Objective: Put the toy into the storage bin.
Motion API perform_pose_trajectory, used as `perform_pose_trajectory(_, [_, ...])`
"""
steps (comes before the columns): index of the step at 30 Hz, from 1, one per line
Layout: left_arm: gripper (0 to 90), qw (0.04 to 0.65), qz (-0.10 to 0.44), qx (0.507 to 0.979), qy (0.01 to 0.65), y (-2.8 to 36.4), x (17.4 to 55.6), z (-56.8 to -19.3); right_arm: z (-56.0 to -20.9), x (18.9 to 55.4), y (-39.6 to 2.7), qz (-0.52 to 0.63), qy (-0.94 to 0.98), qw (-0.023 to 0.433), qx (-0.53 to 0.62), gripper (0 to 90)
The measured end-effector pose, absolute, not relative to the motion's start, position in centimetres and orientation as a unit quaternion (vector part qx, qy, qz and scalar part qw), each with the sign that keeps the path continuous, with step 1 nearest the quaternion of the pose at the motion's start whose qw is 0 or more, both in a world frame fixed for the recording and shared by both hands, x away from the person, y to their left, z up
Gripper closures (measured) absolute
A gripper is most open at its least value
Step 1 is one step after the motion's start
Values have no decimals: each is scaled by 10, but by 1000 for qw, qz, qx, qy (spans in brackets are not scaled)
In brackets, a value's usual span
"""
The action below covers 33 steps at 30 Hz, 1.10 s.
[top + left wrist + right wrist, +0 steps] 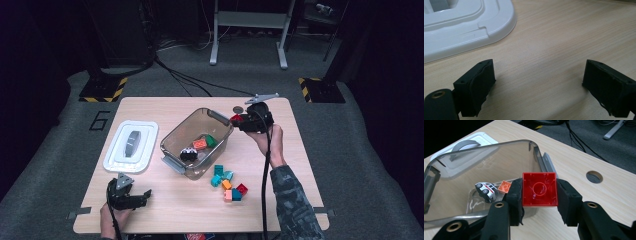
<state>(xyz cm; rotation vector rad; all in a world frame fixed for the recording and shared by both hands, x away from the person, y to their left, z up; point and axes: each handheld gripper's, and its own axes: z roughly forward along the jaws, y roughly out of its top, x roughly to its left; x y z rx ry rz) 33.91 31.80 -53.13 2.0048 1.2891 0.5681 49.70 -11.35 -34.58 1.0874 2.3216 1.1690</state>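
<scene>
The right gripper pinches a red block between its pads, hollow underside towards its camera, and holds it at the far right rim of the clear bin, right of centre in the high view. In the bin lie a toy car, an orange block and what looks like a green piece, though it is small from above. More blocks wait on the table lower right of the bin. The left gripper rests at the lower left with its jaws spread and nothing between them, just below the white lid.

To do this drop well, I'd say carry the block further left until it is fully past the rim and over the open floor of the bin, lower it a little, then ease the jaws apart so it lands clear of the car rather than bouncing off the wall.
</scene>
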Motion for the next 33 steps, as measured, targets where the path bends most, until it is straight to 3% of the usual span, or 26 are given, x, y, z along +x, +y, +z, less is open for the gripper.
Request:
perform_pose_trajectory(15, [104,342,219,767,497,317,339,-532,-364,519,-76,374,841,138,366,590])
perform_pose_trajectory(33, [104,341,216,768,497,318,339,-531,-379,523,-65,338,857,121,371,590])
